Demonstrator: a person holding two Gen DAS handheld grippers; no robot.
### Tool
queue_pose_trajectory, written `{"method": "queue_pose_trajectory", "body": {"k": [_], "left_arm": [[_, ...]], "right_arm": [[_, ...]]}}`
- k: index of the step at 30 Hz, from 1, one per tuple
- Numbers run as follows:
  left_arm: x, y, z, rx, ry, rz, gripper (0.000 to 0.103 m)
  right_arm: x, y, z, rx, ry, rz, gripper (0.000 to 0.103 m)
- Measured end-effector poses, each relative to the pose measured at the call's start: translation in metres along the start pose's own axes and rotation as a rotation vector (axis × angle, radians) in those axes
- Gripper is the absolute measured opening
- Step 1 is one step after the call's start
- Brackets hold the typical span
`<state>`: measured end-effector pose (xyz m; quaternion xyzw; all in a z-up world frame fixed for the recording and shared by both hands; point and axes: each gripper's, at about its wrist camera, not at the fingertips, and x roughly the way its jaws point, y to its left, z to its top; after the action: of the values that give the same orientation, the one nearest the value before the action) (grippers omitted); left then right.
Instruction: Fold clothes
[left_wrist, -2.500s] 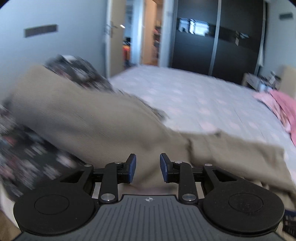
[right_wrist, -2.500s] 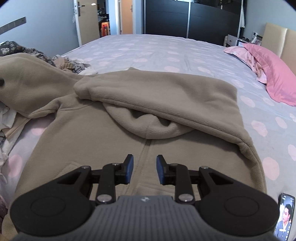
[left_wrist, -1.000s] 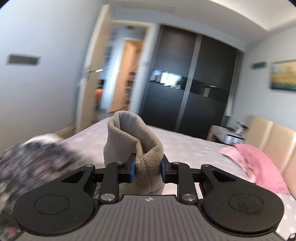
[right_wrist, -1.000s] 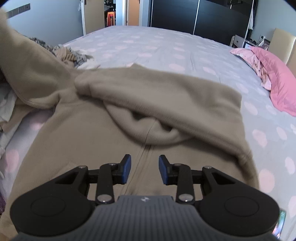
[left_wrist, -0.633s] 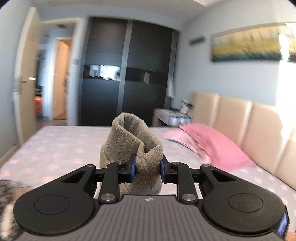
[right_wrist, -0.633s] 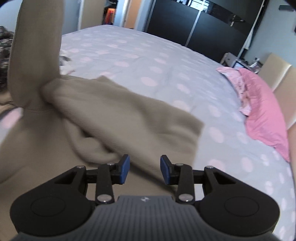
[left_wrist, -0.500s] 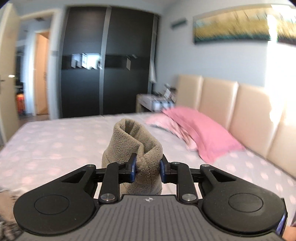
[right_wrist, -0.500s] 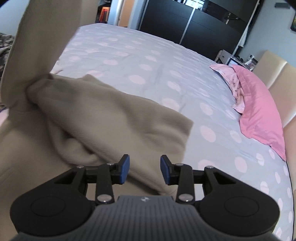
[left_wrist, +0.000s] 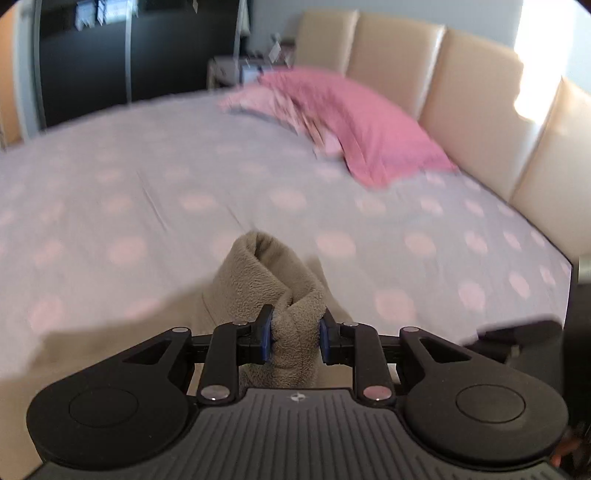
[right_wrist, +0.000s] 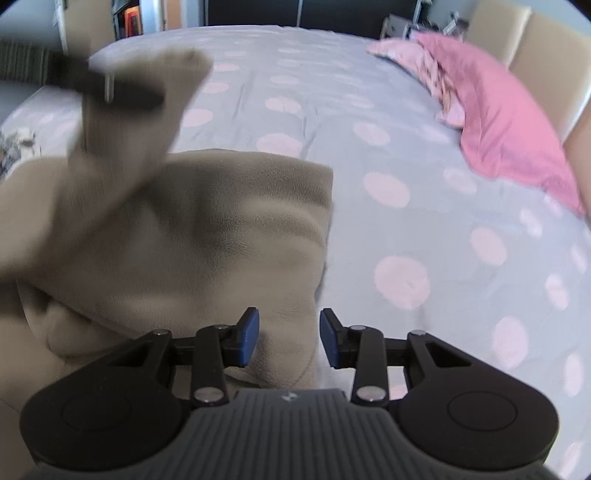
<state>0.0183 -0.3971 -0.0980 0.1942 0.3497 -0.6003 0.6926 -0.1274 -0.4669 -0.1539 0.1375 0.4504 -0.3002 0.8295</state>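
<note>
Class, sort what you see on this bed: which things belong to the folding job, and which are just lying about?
Part of the job:
- beige fleece hoodie
- left gripper, clamped on its sleeve
- right gripper, open

Just lying about:
- pink pillow
- dotted grey bedsheet

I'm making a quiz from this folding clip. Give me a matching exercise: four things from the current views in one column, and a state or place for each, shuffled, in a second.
Column 1
1. left gripper
2. right gripper
3. pink pillow
4. beige fleece sleeve

Column 2
A. lies by the padded headboard
B. pinched and lifted above the dotted sheet
C. jaws apart, nothing pressed between its pads
D. shut on fleece

Pairs: 1-D, 2-C, 3-A, 4-B
</note>
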Motion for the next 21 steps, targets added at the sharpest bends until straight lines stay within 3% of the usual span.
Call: {"method": "queue_pose_trajectory", "body": {"k": [3, 6, 8, 11, 14, 17, 21], "left_arm": [[0.007, -0.005, -0.008, 0.002, 0.037, -0.057, 0.025], [-0.006, -0.005, -0.012, 0.011, 0.039, -0.101, 0.037], [-0.020, 0.000, -0.012, 0.007, 0.039, -0.130, 0.051], [-0.045, 0.011, -0.021, 0.029, 0.028, -0.107, 0.051], [-0.073, 0.030, -0.035, 0.047, 0.021, -0.023, 0.052], [-0.098, 0.055, -0.053, 0.055, 0.036, 0.082, 0.052], [-0.128, 0.095, -0.077, 0.008, 0.062, 0.217, 0.052]], "right_arm": [[0.002, -0.002, 0.005, 0.027, 0.003, 0.008, 0.039], [0.000, -0.003, 0.008, 0.035, -0.009, -0.001, 0.039], [-0.001, -0.006, 0.009, 0.054, -0.015, 0.003, 0.039], [0.000, -0.015, 0.012, 0.099, -0.019, -0.005, 0.039], [-0.005, -0.028, 0.018, 0.188, -0.041, 0.018, 0.040], [-0.007, -0.038, 0.023, 0.286, -0.052, 0.086, 0.049], [0.003, -0.036, 0.024, 0.373, -0.022, 0.193, 0.051]]}}
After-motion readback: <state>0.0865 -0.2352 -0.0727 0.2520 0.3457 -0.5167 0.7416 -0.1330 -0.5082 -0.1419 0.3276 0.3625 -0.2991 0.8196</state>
